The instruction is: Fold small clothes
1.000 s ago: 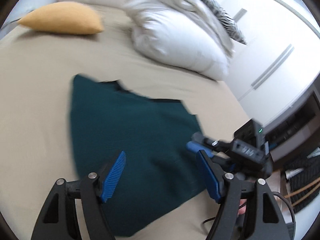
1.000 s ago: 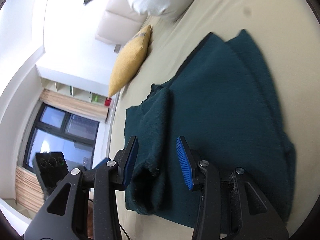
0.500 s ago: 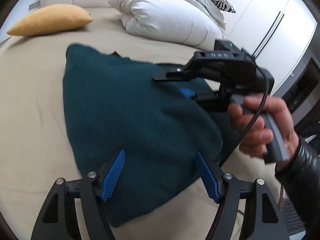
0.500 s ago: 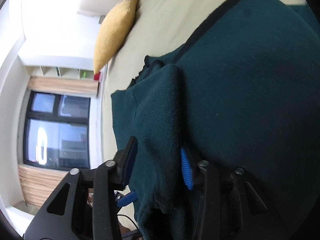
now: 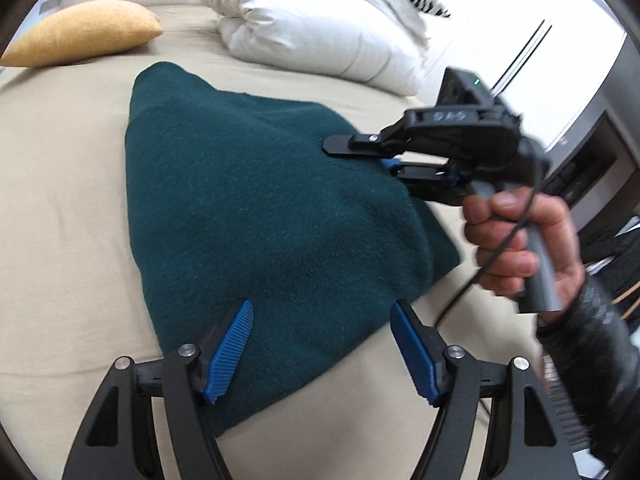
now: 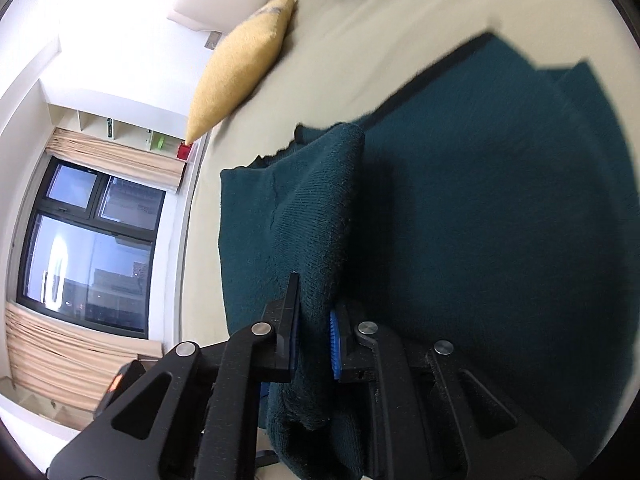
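green sweater [image 6: 500, 220] fold between right hand-held gripper [image 6: 314, 332] fingers

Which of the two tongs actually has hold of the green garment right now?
The right tongs: they are shut on a fold of the green garment. The left tongs hang open above its near corner, pads apart, nothing between them.

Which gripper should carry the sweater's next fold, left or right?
Right. The right gripper already has its jaws clamped on a fold of the green sweater, lifted off the bed. The left gripper hangs open above it, holding nothing.
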{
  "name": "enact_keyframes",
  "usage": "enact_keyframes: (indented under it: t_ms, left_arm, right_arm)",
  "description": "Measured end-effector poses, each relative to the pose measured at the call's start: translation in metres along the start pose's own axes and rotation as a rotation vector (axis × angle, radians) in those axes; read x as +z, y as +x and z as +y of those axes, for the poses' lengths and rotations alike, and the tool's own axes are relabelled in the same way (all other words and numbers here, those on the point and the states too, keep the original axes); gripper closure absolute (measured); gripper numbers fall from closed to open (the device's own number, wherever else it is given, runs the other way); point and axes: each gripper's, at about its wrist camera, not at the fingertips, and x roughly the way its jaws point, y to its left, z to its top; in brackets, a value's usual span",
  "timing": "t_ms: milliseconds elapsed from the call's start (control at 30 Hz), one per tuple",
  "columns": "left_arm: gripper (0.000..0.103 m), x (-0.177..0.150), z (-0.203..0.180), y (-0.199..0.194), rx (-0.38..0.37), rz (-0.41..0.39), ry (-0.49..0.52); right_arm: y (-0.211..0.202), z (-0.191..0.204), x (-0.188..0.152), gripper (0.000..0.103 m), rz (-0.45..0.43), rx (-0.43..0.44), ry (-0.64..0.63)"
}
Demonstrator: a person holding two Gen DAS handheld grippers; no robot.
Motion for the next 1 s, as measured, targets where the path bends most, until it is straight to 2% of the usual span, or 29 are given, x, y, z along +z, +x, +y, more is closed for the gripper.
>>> enact_keyframes:
  t_ms: [300, 533, 667, 800, 867, 933, 1000]
  left_arm:
    - [0.029, 0.029, -0.016, -0.001, -0.021, -0.044, -0.001]
    - [0.029, 0.062, -0.02, 0.016, 0.019, -0.065, 0.017]
    - [0.029, 0.08, -0.031, 0.031, 0.051, -0.085, 0.051]
    - [0.031, 0.09, -0.016, 0.066, 0.095, -0.037, -0.006]
    - [0.032, 0.089, -0.004, 0.083, 0.112, 0.002, -0.03]
    - [0.032, 0.086, 0.0, 0.089, 0.116, -0.006, -0.023]
    - [0.032, 0.084, -0.003, 0.088, 0.129, -0.008, 0.002]
  right_arm:
    - [-0.053, -0.034, 0.019, 0.093, -0.054, -0.049, 0.026]
    - [-0.097, -0.061, 0.024, 0.093, -0.084, -0.085, 0.035]
    - [-0.11, -0.076, 0.028, 0.093, -0.102, -0.089, 0.052]
    - [-0.096, -0.105, 0.024, 0.093, -0.068, -0.14, 0.089]
    - [-0.093, -0.118, 0.018, 0.093, -0.087, -0.095, 0.126]
    - [-0.095, -0.122, 0.013, 0.093, -0.1, -0.058, 0.125]
    - [-0.097, -0.121, 0.011, 0.087, -0.101, -0.054, 0.121]
